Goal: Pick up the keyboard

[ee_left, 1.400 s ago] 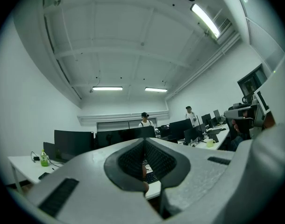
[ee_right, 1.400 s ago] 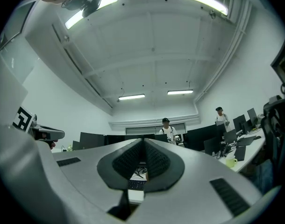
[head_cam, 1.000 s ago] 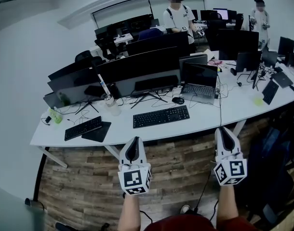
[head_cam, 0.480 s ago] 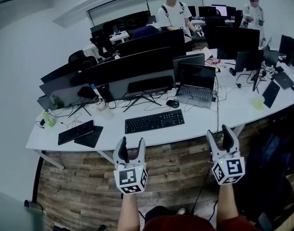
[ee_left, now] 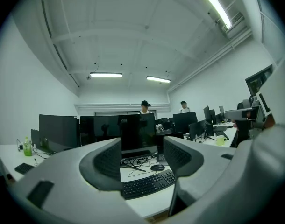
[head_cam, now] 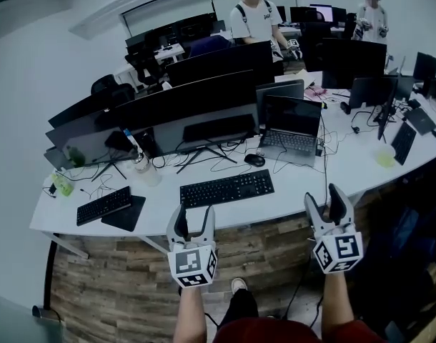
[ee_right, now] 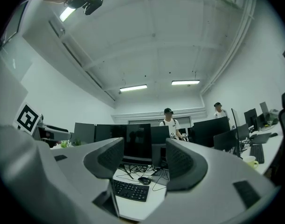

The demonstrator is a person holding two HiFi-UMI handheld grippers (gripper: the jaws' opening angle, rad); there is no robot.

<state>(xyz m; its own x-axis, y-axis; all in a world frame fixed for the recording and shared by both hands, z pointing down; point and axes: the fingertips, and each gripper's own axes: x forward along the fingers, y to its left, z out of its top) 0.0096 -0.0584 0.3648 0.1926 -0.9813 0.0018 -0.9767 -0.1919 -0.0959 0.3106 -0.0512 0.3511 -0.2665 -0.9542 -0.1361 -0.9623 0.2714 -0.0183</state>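
Note:
A black keyboard (head_cam: 226,189) lies on the white desk (head_cam: 311,181) in front of the middle monitor, seen also as the keyboard (ee_left: 147,184) and the keyboard (ee_right: 129,190) in the two gripper views. My left gripper (head_cam: 192,220) hovers just short of the desk's near edge, below the keyboard's left end; its jaws are opening with nothing between them. My right gripper (head_cam: 328,204) hangs at the desk edge, to the right of the keyboard; its jaws are opening too and hold nothing. Both point level towards the desk.
A mouse (head_cam: 254,160) and an open laptop (head_cam: 289,123) sit behind the keyboard. A second keyboard (head_cam: 103,205) on a dark mat lies far left, near a green bottle (head_cam: 63,185). Monitors line the desk's back. Two people stand beyond. Cables run across the desk.
Both grippers went from shut to open and moved forward towards the desk edge, which now sits closer. The keyboard has not moved on the desk.

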